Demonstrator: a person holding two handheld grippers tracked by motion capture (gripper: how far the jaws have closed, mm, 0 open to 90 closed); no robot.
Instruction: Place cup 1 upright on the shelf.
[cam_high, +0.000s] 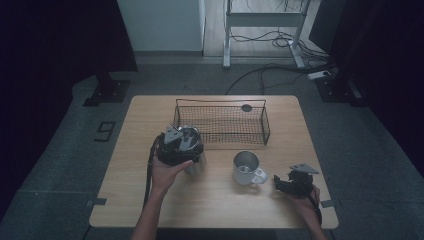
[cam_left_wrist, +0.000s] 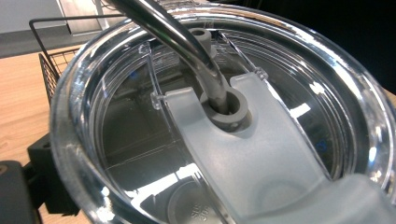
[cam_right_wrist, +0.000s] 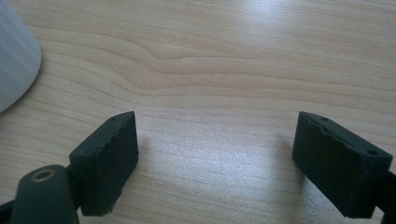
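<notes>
We are at a wooden table (cam_high: 215, 200), a gripper in each hand, looking down from above.

Our left gripper (cam_high: 179, 142) sits over a steel tumbler (cam_high: 196, 166) at the table's left centre, just in front of a wire basket (cam_high: 265, 125). Our left hand (cam_high: 167, 172) comes in from below, with the thumb reaching toward the tumbler's side. In the left gripper view we look straight down into the tumbler's clear lid (cam_left_wrist: 70, 116), very close. A frosted slider (cam_left_wrist: 243, 154) crosses the lid, and a metal straw (cam_left_wrist: 187, 44) passes through its grey ring and leans out toward the top of the view. Being this near and this centred suggests we are working on the straw or the lid, likely to lift one out. We cannot tell whether the left jaws are apart or clamped on anything; one dark corner of the gripper shows beside the lid, and the rest is hidden.

Our right gripper (cam_high: 290, 184) lies low near the table's right front edge, pointing toward a white mug (cam_high: 247, 169) that stands upright just beside it, handle turned toward the gripper. In the right gripper view the two black jaws stand well apart with bare wood between them, and a pale curve of the mug (cam_right_wrist: 14, 60) shows at the far left. Held so, this gripper appears to be waiting, out of the left one's way.

The basket stands behind both cups; a small dark disc (cam_high: 246, 107) lies at its far side. It looks like the place where things are meant to end up.
</notes>
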